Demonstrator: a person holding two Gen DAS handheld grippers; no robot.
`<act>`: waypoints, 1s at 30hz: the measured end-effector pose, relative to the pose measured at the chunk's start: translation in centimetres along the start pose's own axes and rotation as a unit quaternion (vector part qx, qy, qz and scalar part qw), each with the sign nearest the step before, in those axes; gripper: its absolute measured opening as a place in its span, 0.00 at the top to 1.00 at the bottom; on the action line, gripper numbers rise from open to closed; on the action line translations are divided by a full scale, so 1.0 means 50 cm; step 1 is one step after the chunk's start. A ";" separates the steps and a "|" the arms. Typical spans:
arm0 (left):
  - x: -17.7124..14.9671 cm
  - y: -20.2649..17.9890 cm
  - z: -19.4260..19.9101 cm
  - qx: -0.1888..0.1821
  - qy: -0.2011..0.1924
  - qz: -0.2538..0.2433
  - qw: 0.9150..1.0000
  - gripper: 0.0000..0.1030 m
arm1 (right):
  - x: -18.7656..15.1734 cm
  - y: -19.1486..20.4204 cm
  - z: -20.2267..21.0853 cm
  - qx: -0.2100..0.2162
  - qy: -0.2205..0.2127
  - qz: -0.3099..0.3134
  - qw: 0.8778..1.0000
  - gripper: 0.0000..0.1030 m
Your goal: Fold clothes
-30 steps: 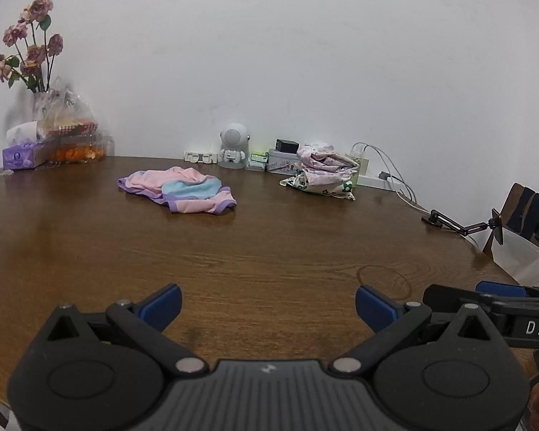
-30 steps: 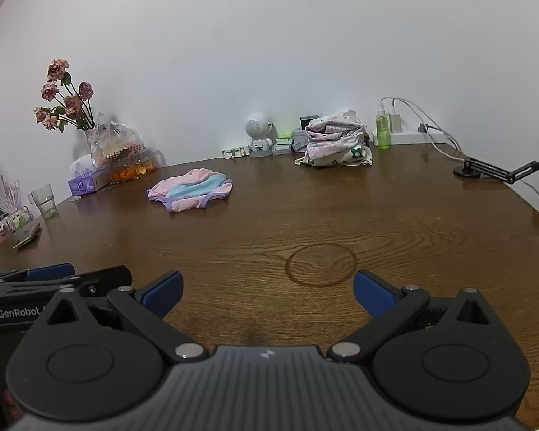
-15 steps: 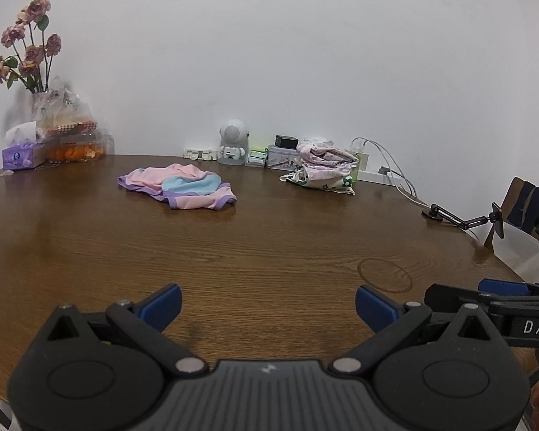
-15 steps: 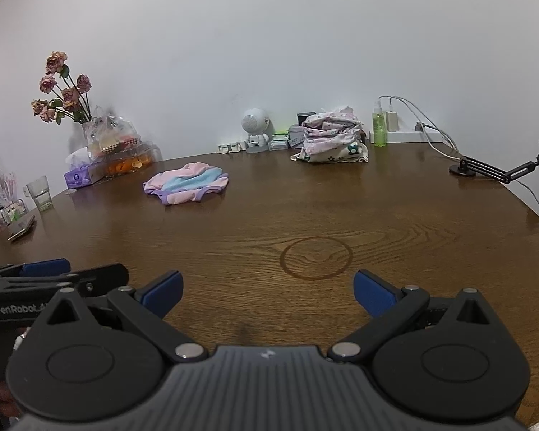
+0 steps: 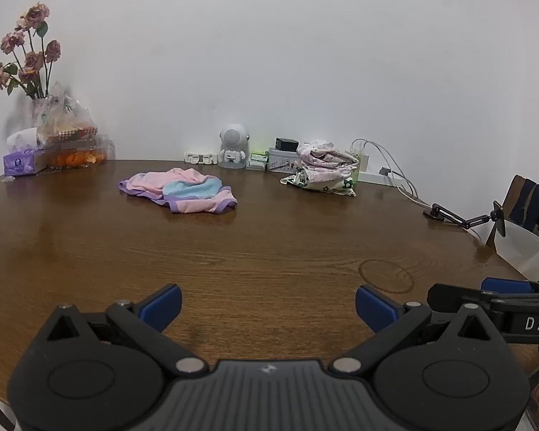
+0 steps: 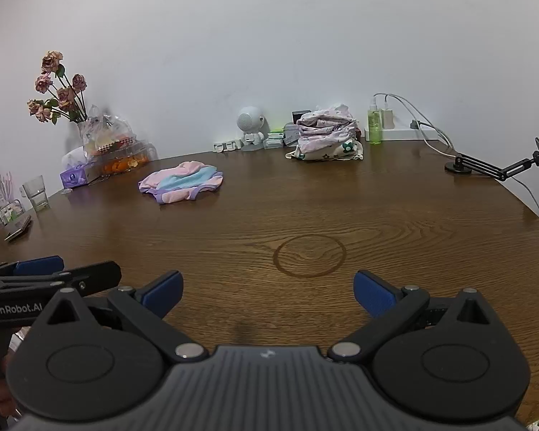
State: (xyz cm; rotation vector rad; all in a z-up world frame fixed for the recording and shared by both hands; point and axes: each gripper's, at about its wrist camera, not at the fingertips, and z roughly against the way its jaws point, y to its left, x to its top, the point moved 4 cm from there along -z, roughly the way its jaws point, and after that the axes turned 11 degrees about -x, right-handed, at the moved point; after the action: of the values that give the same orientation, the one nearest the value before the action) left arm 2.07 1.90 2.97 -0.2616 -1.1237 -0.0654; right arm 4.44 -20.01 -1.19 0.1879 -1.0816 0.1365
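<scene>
Your left gripper [image 5: 267,307] and right gripper [image 6: 266,292] both hover with jaws spread wide, empty, at the near edge of the round dark wooden table [image 6: 395,215], bare wood ahead. The crumpled pink, blue and purple garment [image 6: 181,181] lies toward the far edge, left of centre. A stack of folded floral clothes [image 6: 327,133] sits by the far edge beside a white robot figurine [image 6: 250,127]; a black jointed stand [image 6: 485,167] is at the right edge.
</scene>
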 end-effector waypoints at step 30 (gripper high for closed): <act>-0.007 0.011 0.006 0.022 0.001 0.000 1.000 0.00 | -0.009 0.015 0.006 0.013 0.005 0.020 1.000 0.00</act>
State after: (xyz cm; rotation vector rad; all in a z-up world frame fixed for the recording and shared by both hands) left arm 1.74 2.47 2.68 -0.2209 -1.1227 -0.0412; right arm 3.82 -19.36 -1.37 0.1882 -1.0746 0.1867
